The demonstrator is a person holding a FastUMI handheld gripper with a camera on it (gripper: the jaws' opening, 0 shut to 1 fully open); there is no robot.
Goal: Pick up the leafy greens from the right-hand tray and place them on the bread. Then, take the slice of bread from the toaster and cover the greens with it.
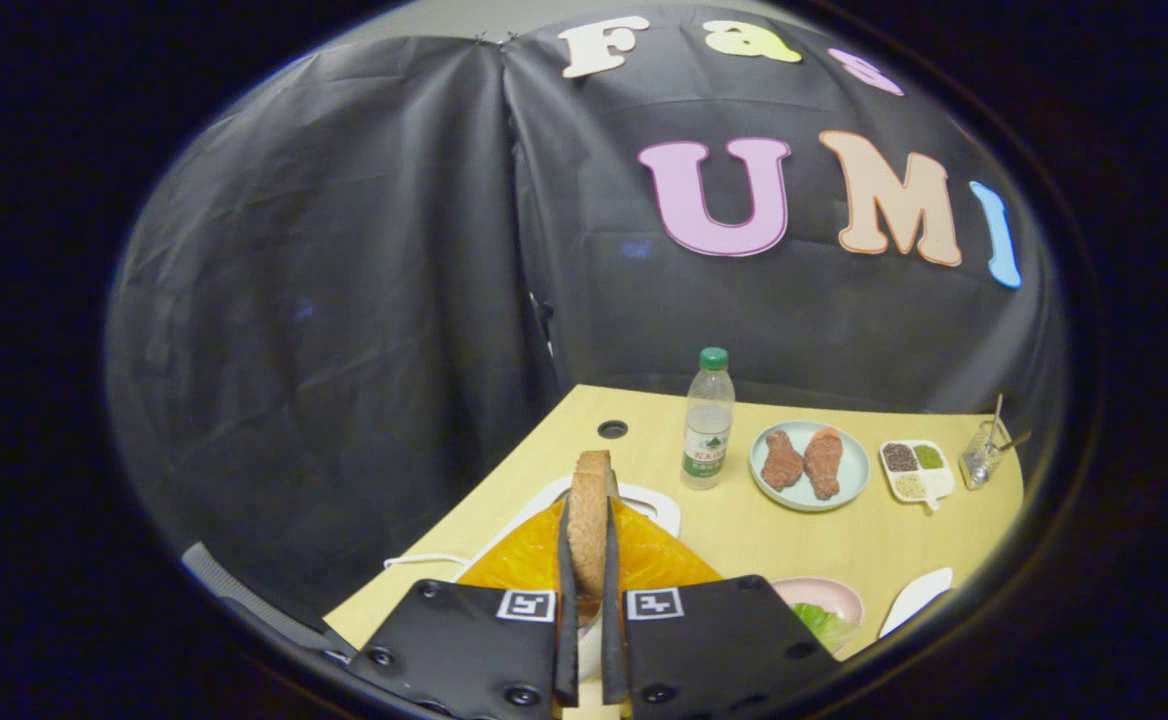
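A brown slice of bread [592,478] stands on edge between my two fingers. My gripper [589,512] is shut on it, one finger flat against each face. Right under and behind the slice is the orange toaster [519,565] with its white top [656,505]; the slice rises well clear of it. To the right of my fingers, close by, sits a pink plate [837,592] with leafy greens [824,625] on it. What lies under the greens is hidden. Just right of that plate is the edge of a white tray [919,598].
On the wooden table [744,530] beyond the toaster stand a green-capped water bottle [708,420], a pale blue plate [852,488] with two meat pieces, a small divided seasoning dish [916,470] and a glass [982,462] with utensils. A cable hole [612,429] lies near the far left corner.
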